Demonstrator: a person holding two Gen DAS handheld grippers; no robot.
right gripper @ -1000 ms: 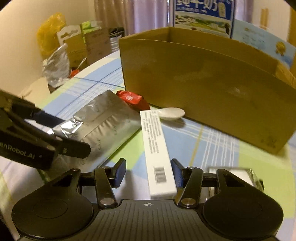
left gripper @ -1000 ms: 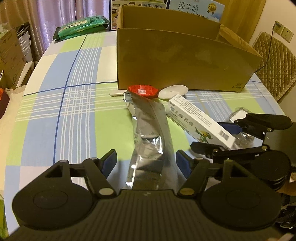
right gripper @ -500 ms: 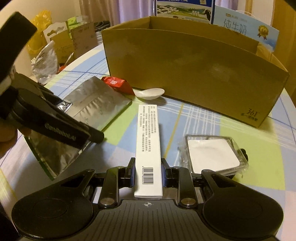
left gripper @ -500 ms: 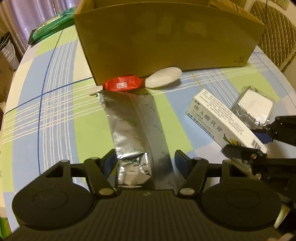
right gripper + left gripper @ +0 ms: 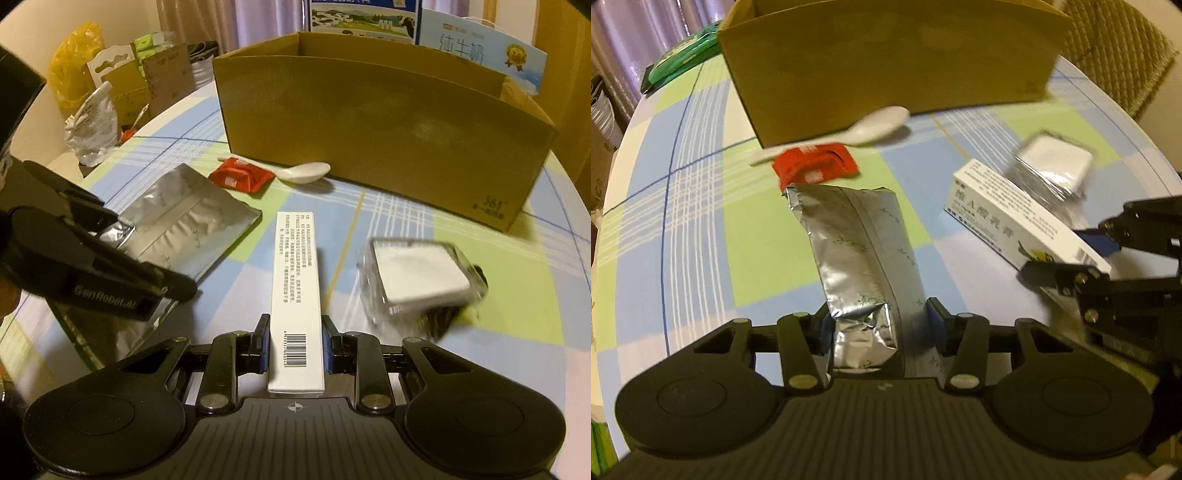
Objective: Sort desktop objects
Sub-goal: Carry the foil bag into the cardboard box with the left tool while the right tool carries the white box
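My left gripper (image 5: 877,325) is shut on the near end of a long silver foil pouch (image 5: 857,254), which stretches away over the checked tablecloth. My right gripper (image 5: 294,345) is shut on the barcode end of a white carton (image 5: 296,291); the left wrist view shows that carton (image 5: 1008,218) at the right. Beyond the pouch lie a red sachet (image 5: 814,168) and a white spoon (image 5: 875,125), close against the front wall of a cardboard box (image 5: 894,62). A clear-wrapped white block (image 5: 417,277) sits right of the carton.
The cardboard box (image 5: 376,129) stands open-topped across the far side of the table. A green packet (image 5: 683,61) lies at the far left edge. Off the table's left are a foil bag (image 5: 92,125) and stacked cartons. A woven chair (image 5: 1115,48) stands at the right.
Both grippers have closed: the left onto the foil pouch, the right onto the white carton. The left wrist view has tipped downward and moved closer to the box.
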